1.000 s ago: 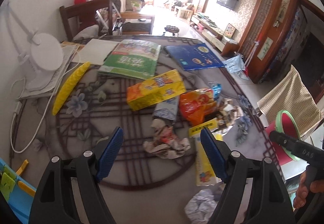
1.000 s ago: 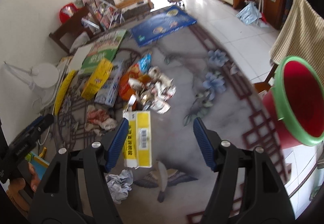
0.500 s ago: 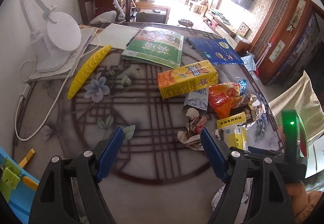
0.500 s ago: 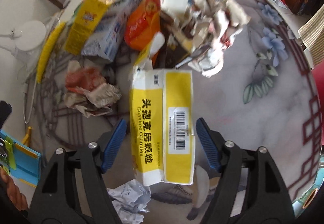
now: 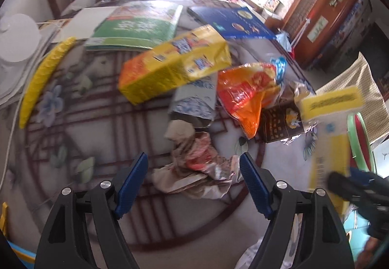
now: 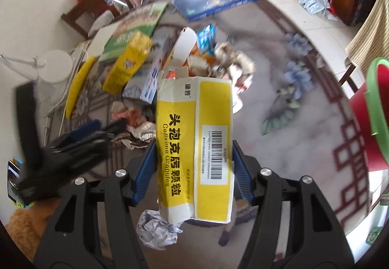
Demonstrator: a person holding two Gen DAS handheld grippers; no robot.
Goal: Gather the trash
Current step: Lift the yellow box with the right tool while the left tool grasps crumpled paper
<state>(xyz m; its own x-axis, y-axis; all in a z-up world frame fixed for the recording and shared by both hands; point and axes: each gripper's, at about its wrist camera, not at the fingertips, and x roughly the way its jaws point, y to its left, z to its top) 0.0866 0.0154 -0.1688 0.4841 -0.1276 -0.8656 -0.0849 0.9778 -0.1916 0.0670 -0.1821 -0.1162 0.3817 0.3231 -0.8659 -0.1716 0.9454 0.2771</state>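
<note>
Right gripper (image 6: pixel 193 171) clamped on yellow medicine box (image 6: pixel 194 145), centre of right view, box lifted above table (image 6: pixel 291 123). Left gripper (image 5: pixel 193 180) fingers apart, hovering over crumpled wrapper (image 5: pixel 194 159), lower centre of left view. Red bucket (image 6: pixel 372 118) with green rim stood at right edge. Orange bag (image 5: pixel 245 91) lay beside yellow carton (image 5: pixel 175 64).

We see the medicine box (image 6: pixel 194 147) between the fingers of the right tool (image 6: pixel 193 171), raised above the bench (image 6: pixel 291 137), with a crumpled paper ball (image 6: pixel 155 230) below it. The bucket (image 6: pixel 372 123) stands off the bench's right edge. Left of the box lies crumpled wrapper trash (image 5: pixel 194 166), directly ahead of the left tool (image 5: pixel 193 181). Behind it lie a juice carton (image 5: pixel 175 67) and a snack bag (image 5: pixel 245 94).
</note>
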